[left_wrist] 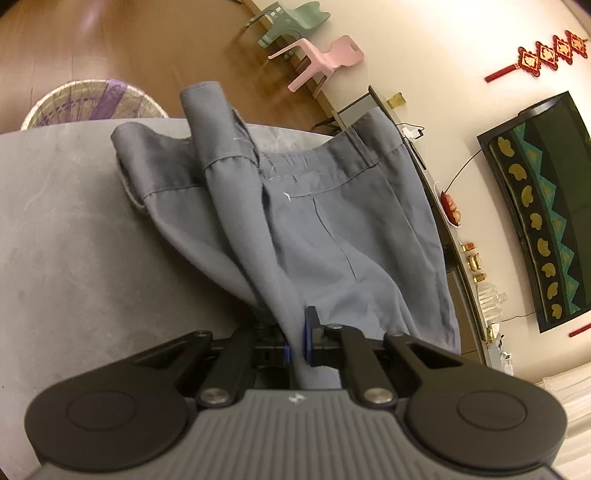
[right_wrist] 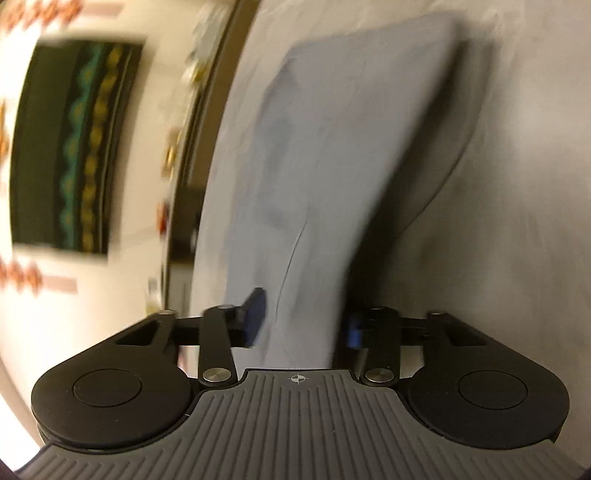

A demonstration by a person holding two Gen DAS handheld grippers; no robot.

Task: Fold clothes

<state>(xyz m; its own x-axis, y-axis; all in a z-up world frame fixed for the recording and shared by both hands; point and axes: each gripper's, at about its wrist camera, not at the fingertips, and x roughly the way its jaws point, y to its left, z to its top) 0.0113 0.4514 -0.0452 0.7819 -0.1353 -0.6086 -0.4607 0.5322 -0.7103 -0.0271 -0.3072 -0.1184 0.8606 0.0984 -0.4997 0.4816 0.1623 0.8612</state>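
A pair of grey-blue trousers (left_wrist: 314, 221) hangs bunched over the grey table (left_wrist: 74, 221), waistband at the far end. My left gripper (left_wrist: 297, 343) is shut on a pinched fold of the trousers and lifts it off the table. In the blurred right wrist view, a trouser leg (right_wrist: 332, 147) stretches away from my right gripper (right_wrist: 303, 321). Its jaws stand apart with the cloth running between them; whether they grip it I cannot tell.
A woven basket (left_wrist: 92, 103) stands on the wooden floor beyond the table's far left edge. Green (left_wrist: 291, 22) and pink (left_wrist: 321, 59) plastic chairs stand by the wall. A sideboard with small items (left_wrist: 469, 258) runs under a dark wall hanging (left_wrist: 543, 206).
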